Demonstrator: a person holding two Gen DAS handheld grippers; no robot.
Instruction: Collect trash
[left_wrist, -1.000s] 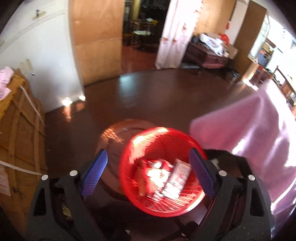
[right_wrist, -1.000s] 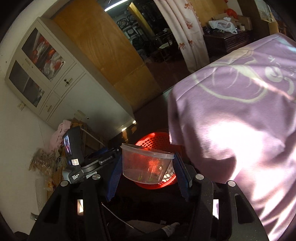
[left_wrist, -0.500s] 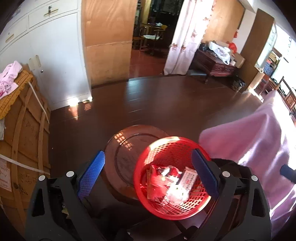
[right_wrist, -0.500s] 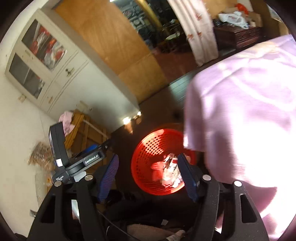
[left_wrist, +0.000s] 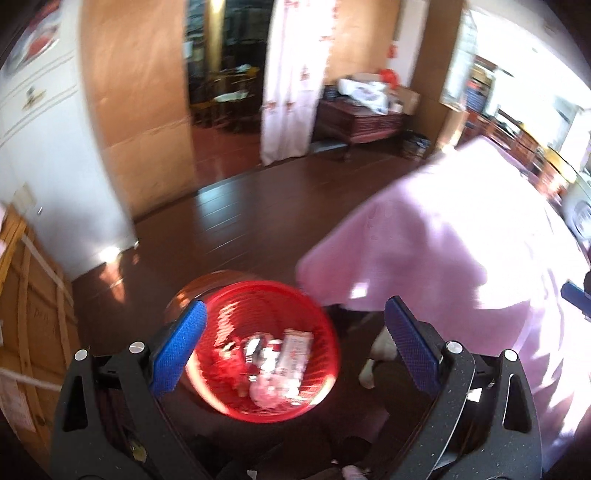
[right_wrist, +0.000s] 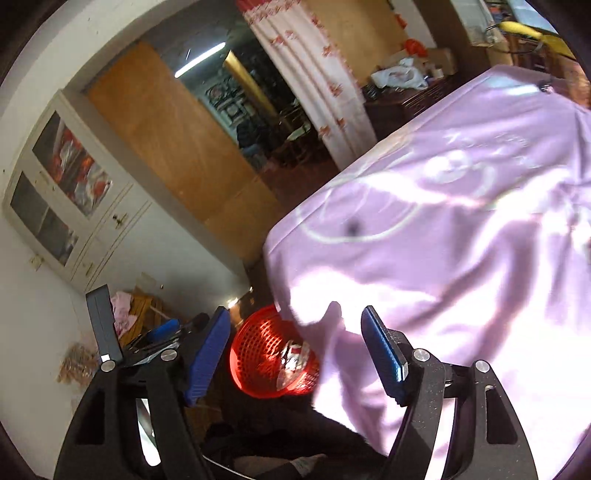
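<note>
Where clear tub sat earlier, right tool (right_wrist: 295, 350) widened, empty; basket (right_wrist: 271, 363) below.

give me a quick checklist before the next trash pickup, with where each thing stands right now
1. Right gripper empty: ok. Its jaws have just been opening and nothing is between them.
2. Left gripper empty: ok, jaws wide with nothing between them.
3. Red basket upright and able to take more: ok, wrappers lie low inside it.
4. Basket clear of the pink tablecloth: not ok, in the right wrist view the cloth's corner hides part of the rim.
5. Next piece of trash located: cannot tell, none shows on the cloth.
6. View sharp enough to aim: not ok, the left wrist view is blurred.
</note>
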